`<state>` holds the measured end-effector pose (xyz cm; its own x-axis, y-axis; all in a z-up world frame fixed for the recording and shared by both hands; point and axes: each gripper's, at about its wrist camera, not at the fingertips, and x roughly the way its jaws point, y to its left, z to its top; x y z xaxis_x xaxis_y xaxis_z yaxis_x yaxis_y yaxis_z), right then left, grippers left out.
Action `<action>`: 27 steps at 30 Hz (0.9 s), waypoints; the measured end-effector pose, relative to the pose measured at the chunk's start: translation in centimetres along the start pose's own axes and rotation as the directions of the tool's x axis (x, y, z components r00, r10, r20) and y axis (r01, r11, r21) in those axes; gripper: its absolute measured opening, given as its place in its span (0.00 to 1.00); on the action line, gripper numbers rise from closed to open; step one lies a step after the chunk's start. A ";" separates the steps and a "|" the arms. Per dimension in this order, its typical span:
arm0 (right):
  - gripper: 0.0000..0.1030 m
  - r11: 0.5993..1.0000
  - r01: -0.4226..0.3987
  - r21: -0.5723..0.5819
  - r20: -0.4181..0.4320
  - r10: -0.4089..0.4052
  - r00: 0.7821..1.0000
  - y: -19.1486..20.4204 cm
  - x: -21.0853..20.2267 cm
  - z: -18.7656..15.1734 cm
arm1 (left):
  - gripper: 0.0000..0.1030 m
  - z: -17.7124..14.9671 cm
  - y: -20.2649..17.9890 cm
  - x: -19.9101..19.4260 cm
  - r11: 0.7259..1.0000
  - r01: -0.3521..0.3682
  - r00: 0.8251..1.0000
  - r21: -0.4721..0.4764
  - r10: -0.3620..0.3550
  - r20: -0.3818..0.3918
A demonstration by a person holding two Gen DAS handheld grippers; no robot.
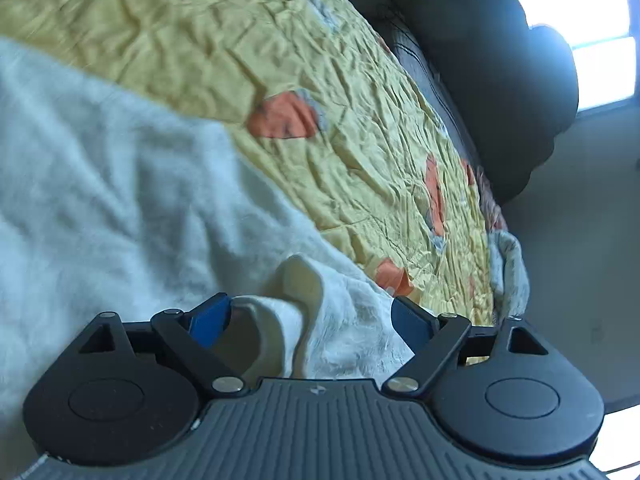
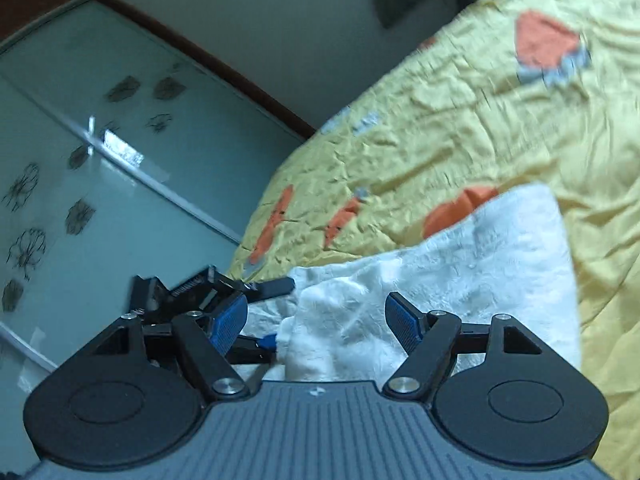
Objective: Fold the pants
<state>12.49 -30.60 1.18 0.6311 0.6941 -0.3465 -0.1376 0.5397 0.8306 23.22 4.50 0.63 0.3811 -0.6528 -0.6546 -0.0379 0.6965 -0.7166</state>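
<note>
White fleecy pants (image 1: 120, 200) lie on the yellow quilt (image 1: 280, 40), long axis slanting from upper left down to lower right in the left wrist view. Left gripper (image 1: 310, 320): jaws wide, a cream cuff fold between them, unpinched. Right gripper (image 2: 316, 320): jaws wide over the cloth. Glass wardrobe door (image 2: 80, 140) beyond.

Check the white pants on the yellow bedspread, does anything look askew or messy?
Yes. The white pants lie bunched and rumpled on the yellow bedspread, not flat. A cream inner fold, perhaps the waistband, sticks up near the left gripper. Both grippers' jaws stand open, gripping nothing. The bedspread itself is heavily wrinkled.
</note>
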 end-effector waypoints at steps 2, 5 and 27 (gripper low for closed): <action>0.74 0.999 0.026 0.023 -0.016 -0.025 1.000 -0.9 0.6 -0.9 | 0.48 0.2 -1.0 0.2 0.997 -0.047 0.997 0.067 0.044 0.056; 0.74 0.997 0.058 0.042 -0.037 -0.056 0.998 -1.9 0.5 -2.1 | 0.16 0.1 -2.6 1.1 0.969 -0.142 0.989 0.204 0.130 0.069; 0.76 0.972 0.049 -0.229 -0.082 -0.069 0.994 3.1 0.4 -4.7 | 0.50 -4.6 -0.5 -4.6 0.954 -0.126 0.987 0.272 0.093 0.132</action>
<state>8.72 -26.45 1.60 0.5745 0.6915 -0.4379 -0.2777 0.6679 0.6905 17.23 5.80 2.92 0.4944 -0.5402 -0.6810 0.1671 0.8279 -0.5354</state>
